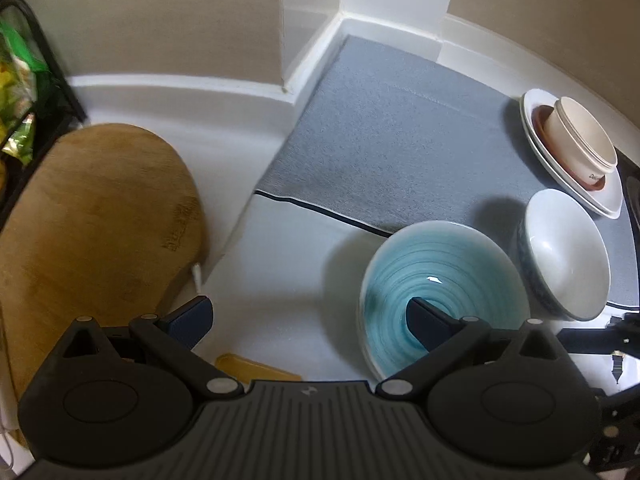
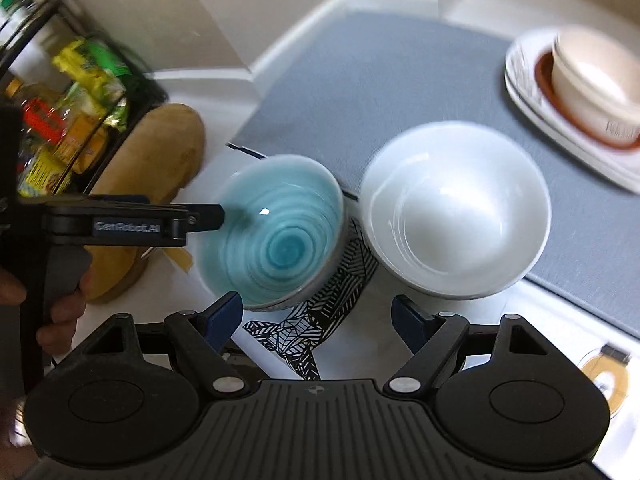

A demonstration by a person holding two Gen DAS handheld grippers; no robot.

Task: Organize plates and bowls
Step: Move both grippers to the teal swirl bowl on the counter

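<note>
A blue swirl bowl [image 1: 440,280] [image 2: 276,232] stands on the white counter at the grey mat's front edge. To its right a white bowl [image 1: 564,256] [image 2: 456,208] rests on the mat. My left gripper [image 1: 308,324] [image 2: 216,216] is open: one finger hangs inside the blue bowl, the other outside over the counter, and neither pad presses the rim. My right gripper [image 2: 318,316] hovers open above the gap between the two bowls, holding nothing. At the mat's far right, a cream bowl [image 1: 580,140] [image 2: 592,80] sits on stacked plates [image 1: 600,200] [image 2: 532,92].
A wooden cutting board [image 1: 92,220] [image 2: 160,168] lies at the left beside a black rack of packets [image 1: 20,80] [image 2: 72,112]. A black-and-white patterned sheet [image 2: 320,312] lies under the bowls. The grey mat [image 1: 380,140] reaches the wall corner. A tape roll [image 2: 604,380] sits front right.
</note>
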